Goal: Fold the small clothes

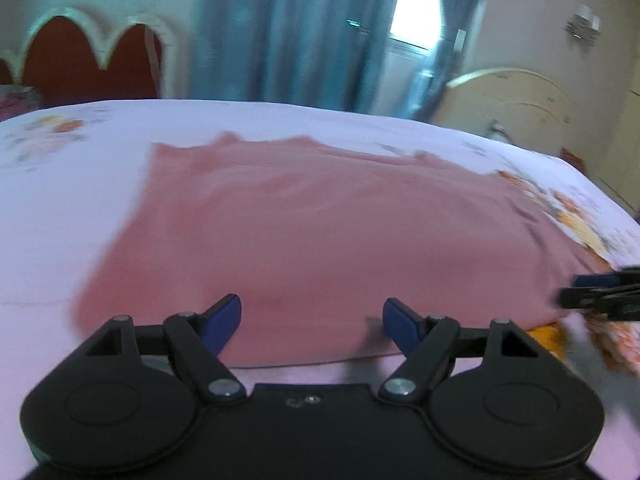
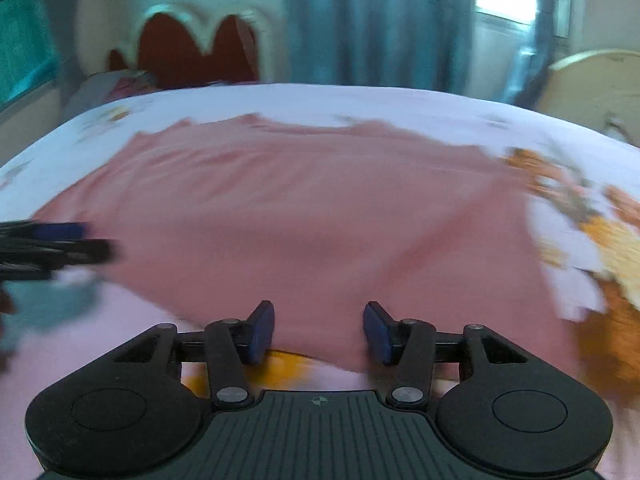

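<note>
Both your grippers are down at the near hem of the pink garment (image 1: 304, 232), and the risk sits right there: the cloth lies flat on the floral bedsheet (image 1: 48, 216), so a careless pinch could gather sheet along with hem and drag the bedding into the fold. Your left gripper (image 1: 312, 320), at the bottom centre of its view, has its blue pads spread wide with nothing between them but the garment's near edge below; no grip there. Your right gripper (image 2: 319, 330), low in its own frame, stands with its jaws apart too, narrower than the left's, the pads not pressing on anything I can see. That mismatch is my second worry: if one side bites before the other, the hem will likely lift crooked and the fold skew. Everything is motion-blurred, so exact contact between pads and fabric is hard to call. The garment itself spreads from just ahead of both sets of fingertips up to the middle of each frame, its far edge toward the blue curtains (image 1: 280, 28). The right gripper's tips peek in at the right edge of the left view, beside the garment's lower right corner.
</note>
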`<state>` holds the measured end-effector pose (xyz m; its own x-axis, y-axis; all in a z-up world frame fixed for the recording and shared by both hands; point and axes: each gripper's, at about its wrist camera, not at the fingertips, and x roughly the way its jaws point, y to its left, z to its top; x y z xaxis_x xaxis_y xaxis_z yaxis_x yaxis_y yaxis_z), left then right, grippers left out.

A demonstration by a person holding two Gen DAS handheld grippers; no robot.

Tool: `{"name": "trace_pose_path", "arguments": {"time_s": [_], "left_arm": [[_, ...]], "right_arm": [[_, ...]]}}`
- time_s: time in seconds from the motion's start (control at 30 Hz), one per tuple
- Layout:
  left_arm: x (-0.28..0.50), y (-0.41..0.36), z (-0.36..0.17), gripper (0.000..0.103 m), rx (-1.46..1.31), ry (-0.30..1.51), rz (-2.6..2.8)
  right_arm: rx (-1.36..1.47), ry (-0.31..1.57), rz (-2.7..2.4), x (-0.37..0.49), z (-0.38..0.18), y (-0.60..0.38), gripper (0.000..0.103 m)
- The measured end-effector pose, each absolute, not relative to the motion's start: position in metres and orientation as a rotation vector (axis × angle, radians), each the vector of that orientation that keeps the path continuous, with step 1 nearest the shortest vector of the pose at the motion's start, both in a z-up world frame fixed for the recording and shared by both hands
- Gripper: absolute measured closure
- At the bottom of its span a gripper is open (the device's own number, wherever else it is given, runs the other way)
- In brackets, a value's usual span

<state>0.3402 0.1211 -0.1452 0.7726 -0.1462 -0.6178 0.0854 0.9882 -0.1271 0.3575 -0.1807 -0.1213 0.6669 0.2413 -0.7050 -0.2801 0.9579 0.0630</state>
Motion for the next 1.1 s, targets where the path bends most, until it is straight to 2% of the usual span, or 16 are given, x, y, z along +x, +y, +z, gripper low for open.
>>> {"name": "trace_pose_path", "arguments": {"time_s": [0.2, 0.3, 0.53, 0.57, 0.6, 0.7, 0.8, 0.83, 0.87, 0.9, 0.93, 0.97, 1.0, 1.03, 1.07, 1.1], "left_arm": [[0.336, 0.153, -0.144, 0.028, -0.098, 0.680, -0.027], [0.335, 0.150, -0.140, 0.028, -0.086, 0.673, -0.025], [0.334, 0.146, -0.138, 0.030, -0.069, 0.685, 0.010], [0.328, 0.147, -0.133, 0.030, -0.078, 0.645, 0.012], [0.324, 0.148, -0.131, 0.022, -0.086, 0.603, 0.000], [0.340, 0.151, -0.145, 0.023, -0.072, 0.729, 0.006], [0.332, 0.145, -0.131, 0.025, -0.037, 0.715, 0.032], [0.325, 0.144, -0.124, 0.023, -0.053, 0.690, 0.026], [0.317, 0.143, -0.120, 0.022, -0.075, 0.674, 0.025], [0.311, 0.143, -0.117, 0.023, -0.109, 0.671, 0.029], [0.306, 0.145, -0.117, 0.028, -0.162, 0.677, 0.024], [0.301, 0.150, -0.118, 0.032, -0.238, 0.684, 0.015], [0.299, 0.155, -0.123, 0.042, -0.319, 0.690, 0.005], [0.299, 0.164, -0.129, 0.050, -0.418, 0.702, 0.001], [0.301, 0.171, -0.136, 0.050, -0.476, 0.710, 0.018], [0.303, 0.176, -0.141, 0.050, -0.508, 0.709, 0.044]], "right_arm": [[0.019, 0.824, 0.157, 0.352, -0.124, -0.254, 0.056], [0.016, 0.805, 0.153, 0.351, -0.115, -0.252, 0.062], [-0.009, 0.833, 0.132, 0.355, -0.118, -0.242, 0.063], [-0.001, 0.809, 0.138, 0.352, -0.114, -0.242, 0.063], [0.001, 0.795, 0.147, 0.349, -0.113, -0.242, 0.063], [-0.050, 0.852, 0.156, 0.356, -0.126, -0.237, 0.063], [-0.034, 0.841, 0.140, 0.354, -0.114, -0.236, 0.063], [-0.031, 0.816, 0.128, 0.349, -0.109, -0.236, 0.061], [-0.033, 0.794, 0.114, 0.343, -0.104, -0.235, 0.037], [-0.030, 0.768, 0.113, 0.337, -0.100, -0.233, 0.023], [-0.013, 0.745, 0.141, 0.331, -0.098, -0.232, 0.020], [0.010, 0.734, 0.172, 0.326, -0.095, -0.230, 0.020], [0.032, 0.728, 0.201, 0.321, -0.093, -0.228, 0.024], [0.042, 0.727, 0.222, 0.318, -0.092, -0.224, 0.040], [0.050, 0.730, 0.233, 0.316, -0.091, -0.221, 0.057], [0.066, 0.738, 0.244, 0.317, -0.090, -0.219, 0.064]]}}
